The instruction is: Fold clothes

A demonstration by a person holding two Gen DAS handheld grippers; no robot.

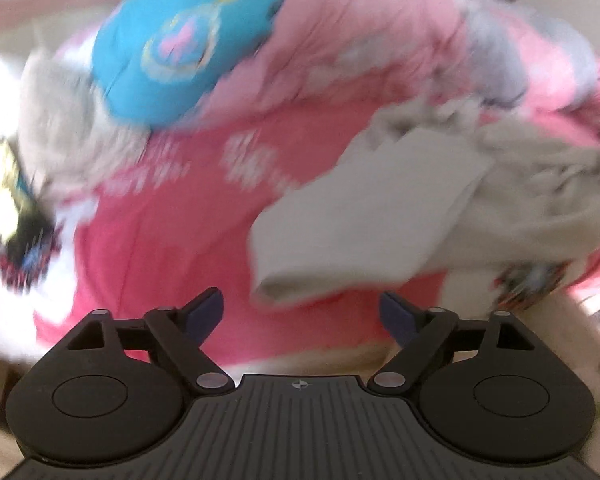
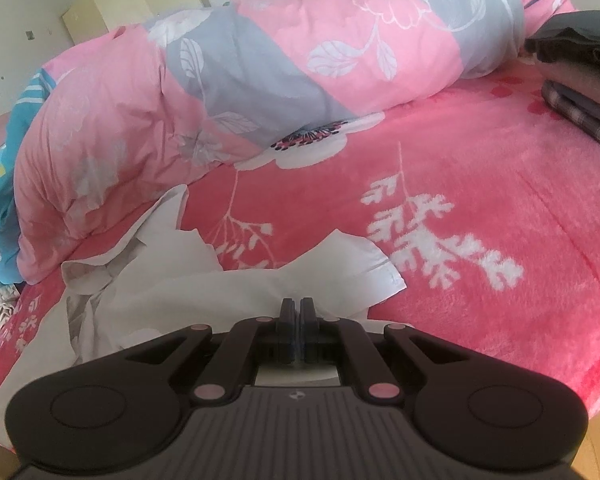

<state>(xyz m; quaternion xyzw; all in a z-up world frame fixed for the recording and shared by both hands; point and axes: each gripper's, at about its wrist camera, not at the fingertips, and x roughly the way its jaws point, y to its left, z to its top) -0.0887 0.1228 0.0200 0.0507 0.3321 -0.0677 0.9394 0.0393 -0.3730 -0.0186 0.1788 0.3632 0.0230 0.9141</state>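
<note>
The right gripper [image 2: 297, 312] is pinching the near edge of the white garment [image 2: 204, 280], which is lying crumpled on the pink blanket [image 2: 480, 168], stretching leftward toward the left gripper [image 1: 302, 312], spread and empty.

The right gripper [image 2: 297, 308] has its jaws pressed together on the near edge of a white garment [image 2: 204, 292], which lies crumpled on a pink floral blanket [image 2: 480, 184]. Behind the garment lies a rolled pink-and-grey quilt [image 2: 260, 60]; folded dark clothes [image 2: 580, 80] are stacked far right of it.
</note>
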